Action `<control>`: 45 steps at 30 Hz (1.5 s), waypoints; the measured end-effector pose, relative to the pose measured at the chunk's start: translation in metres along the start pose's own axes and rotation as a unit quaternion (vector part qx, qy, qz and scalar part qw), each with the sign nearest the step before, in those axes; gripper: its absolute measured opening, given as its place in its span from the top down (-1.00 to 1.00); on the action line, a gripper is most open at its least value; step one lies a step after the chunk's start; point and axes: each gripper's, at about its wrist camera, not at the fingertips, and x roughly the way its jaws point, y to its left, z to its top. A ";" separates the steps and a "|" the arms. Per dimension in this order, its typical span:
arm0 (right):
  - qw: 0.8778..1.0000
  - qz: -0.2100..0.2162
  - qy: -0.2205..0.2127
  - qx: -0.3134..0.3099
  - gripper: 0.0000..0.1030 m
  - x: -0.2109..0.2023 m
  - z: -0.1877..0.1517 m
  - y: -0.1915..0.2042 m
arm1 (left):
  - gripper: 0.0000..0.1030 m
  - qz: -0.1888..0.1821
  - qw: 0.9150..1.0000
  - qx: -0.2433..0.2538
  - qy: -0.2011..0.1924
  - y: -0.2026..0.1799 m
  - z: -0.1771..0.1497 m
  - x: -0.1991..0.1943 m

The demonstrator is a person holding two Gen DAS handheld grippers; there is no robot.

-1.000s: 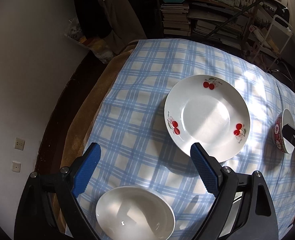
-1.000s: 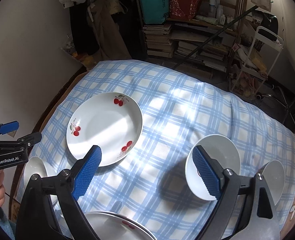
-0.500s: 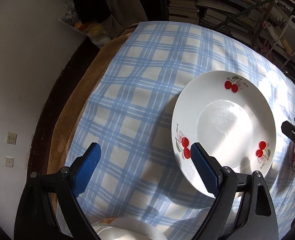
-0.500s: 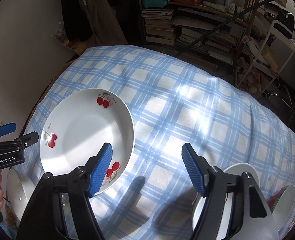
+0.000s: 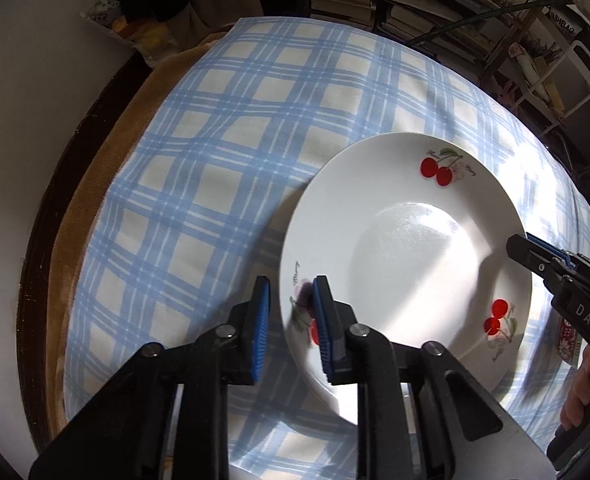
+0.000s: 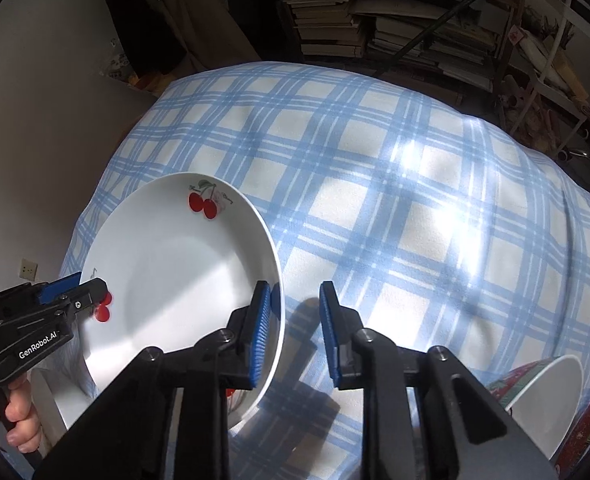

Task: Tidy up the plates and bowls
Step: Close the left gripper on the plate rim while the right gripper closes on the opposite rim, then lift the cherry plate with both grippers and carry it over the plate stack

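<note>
A white plate (image 5: 407,264) with red cherry prints lies on the blue checked tablecloth (image 5: 235,140). My left gripper (image 5: 291,328) points steeply down at the plate's left rim. Its jaws are closing, with the rim pinched between the blue pads. In the right wrist view the same plate (image 6: 175,272) has its right rim between the pads of my right gripper (image 6: 295,328), whose jaws are also closing. Each gripper shows in the other's view: the right one (image 5: 535,256) over the plate's right side, the left one (image 6: 91,292) over its left side.
A red-patterned bowl (image 6: 547,396) with a white inside stands at the lower right, also visible as a red-patterned bowl (image 5: 567,340) behind the right gripper. A white bowl (image 6: 51,392) sits under the plate's lower left. Hands (image 6: 19,420) hold the handles. Bookshelves (image 6: 395,20) stand beyond the table.
Both grippers came down onto the cherry plate from either side. Their wide jaws narrowed around its opposite rims. The white bowl dropped out of the left wrist view.
</note>
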 end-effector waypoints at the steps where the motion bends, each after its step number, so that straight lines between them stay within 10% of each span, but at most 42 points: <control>1: 1.000 0.009 0.002 0.000 0.74 0.000 0.000 0.001 | 0.67 -0.002 1.000 -0.011 0.005 0.000 0.000 0.000; 45: 0.998 0.001 -0.055 0.023 0.79 -0.131 -0.122 -0.005 | 0.69 -0.016 0.998 0.041 -0.040 -0.044 -0.122 -0.108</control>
